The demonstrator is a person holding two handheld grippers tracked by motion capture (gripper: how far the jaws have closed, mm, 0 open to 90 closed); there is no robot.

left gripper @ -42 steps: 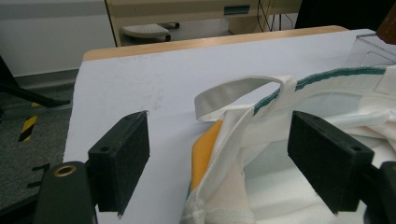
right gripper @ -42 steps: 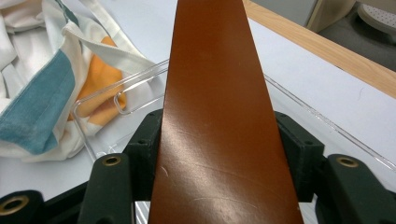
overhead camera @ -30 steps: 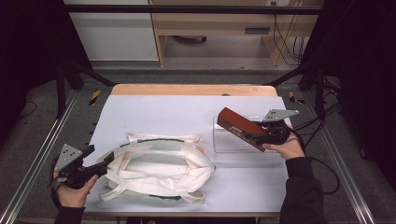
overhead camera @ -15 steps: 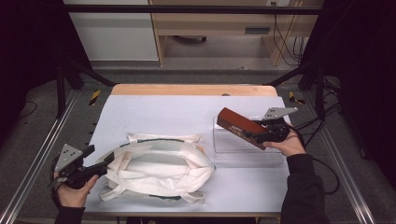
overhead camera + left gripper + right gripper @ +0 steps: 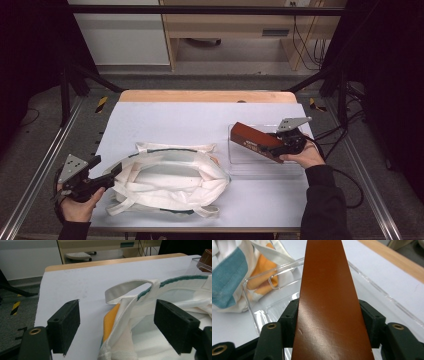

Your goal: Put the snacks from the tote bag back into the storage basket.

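Little has changed since a second ago — the right gripper (image 5: 270, 145) holds the brown leather case (image 5: 256, 142) at the same tilt above the clear tray (image 5: 295, 170), just right of the white tote bag (image 5: 170, 180). My guess is a pause before the case goes into the bag. The left gripper (image 5: 111, 174) waits at the bag's left end, jaws apart around its rim. Its own view shows an orange lining (image 5: 111, 321) there — the high view does not.
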